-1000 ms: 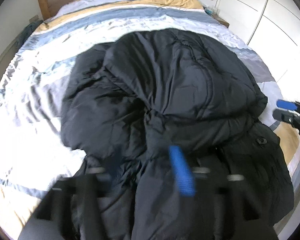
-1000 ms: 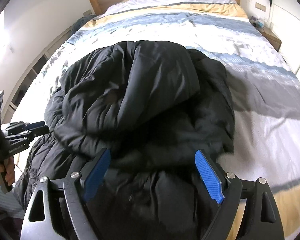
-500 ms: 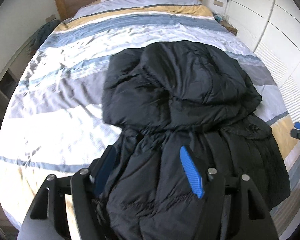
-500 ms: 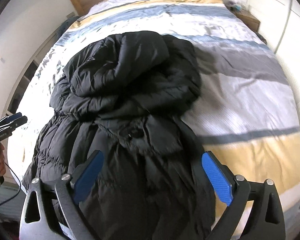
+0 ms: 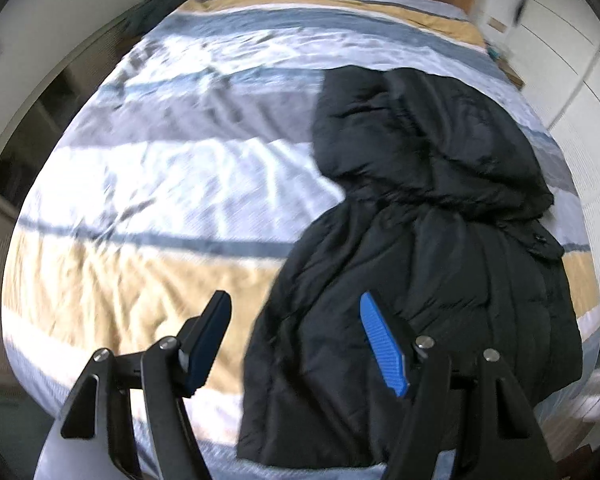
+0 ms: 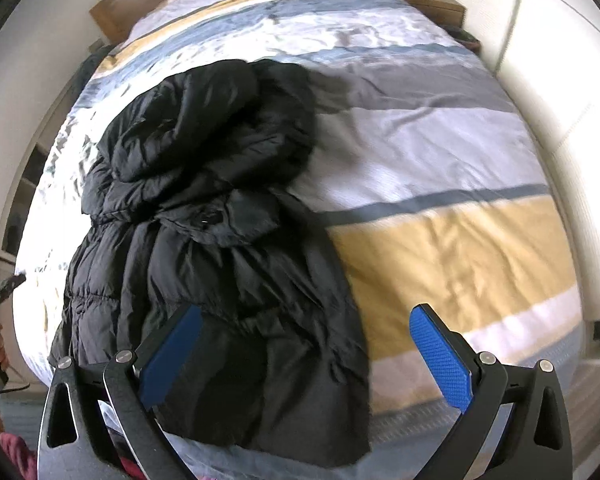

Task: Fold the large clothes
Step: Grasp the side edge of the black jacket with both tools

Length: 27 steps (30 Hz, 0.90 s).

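Note:
A black puffer coat [image 5: 420, 240] lies lengthwise on the striped bed, hood end bunched toward the headboard, hem at the foot edge. It also shows in the right wrist view [image 6: 220, 240]. My left gripper [image 5: 296, 344] is open and empty, above the coat's left hem edge. My right gripper [image 6: 308, 356] is open and empty, above the coat's right hem. The left gripper also shows at the left edge of the right wrist view [image 6: 0, 296].
The bed [image 5: 160, 200] has a striped white, grey, blue and tan cover, with a wooden headboard [image 6: 112, 16]. White wardrobe doors [image 5: 580, 80] stand along the right side. A nightstand [image 6: 432, 4] sits by the headboard. Shelving [image 5: 40, 120] runs along the left.
Both grippers pulled back toward the foot of the bed and apart. The left gripper let go of the coat and opened wider. The coat now lies longer and narrower.

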Tool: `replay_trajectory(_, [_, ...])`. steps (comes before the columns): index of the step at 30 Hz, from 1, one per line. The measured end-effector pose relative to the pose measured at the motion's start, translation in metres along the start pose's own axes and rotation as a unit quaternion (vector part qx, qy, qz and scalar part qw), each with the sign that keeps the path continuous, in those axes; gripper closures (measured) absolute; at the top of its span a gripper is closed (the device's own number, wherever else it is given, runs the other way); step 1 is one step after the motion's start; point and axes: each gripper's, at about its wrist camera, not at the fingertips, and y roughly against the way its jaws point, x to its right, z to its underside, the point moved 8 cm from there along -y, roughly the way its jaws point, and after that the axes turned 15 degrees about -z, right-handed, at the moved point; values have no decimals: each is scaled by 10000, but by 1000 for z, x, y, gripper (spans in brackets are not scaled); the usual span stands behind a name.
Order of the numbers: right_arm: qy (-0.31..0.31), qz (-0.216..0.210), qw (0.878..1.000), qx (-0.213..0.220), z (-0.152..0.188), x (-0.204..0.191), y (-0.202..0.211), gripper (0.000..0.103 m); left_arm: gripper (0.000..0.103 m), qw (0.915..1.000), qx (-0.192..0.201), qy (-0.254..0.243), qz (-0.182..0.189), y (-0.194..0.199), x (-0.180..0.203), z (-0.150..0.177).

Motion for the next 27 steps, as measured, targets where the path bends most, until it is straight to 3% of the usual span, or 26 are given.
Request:
replay_trajectory(9, [-546, 80, 9983, 183, 20, 32, 28, 1, 37, 9974, -557, 389, 244, -18, -44, 52])
replay_trajectory(17, [-785, 273, 9964, -188, 49, 48, 9, 1, 37, 9916, -995, 646, 516, -52, -35, 95])
replay_trajectory(27, [-831, 313, 9941, -627, 79, 49, -19, 1, 37, 9884, -1098, 722, 764, -84, -12, 116])
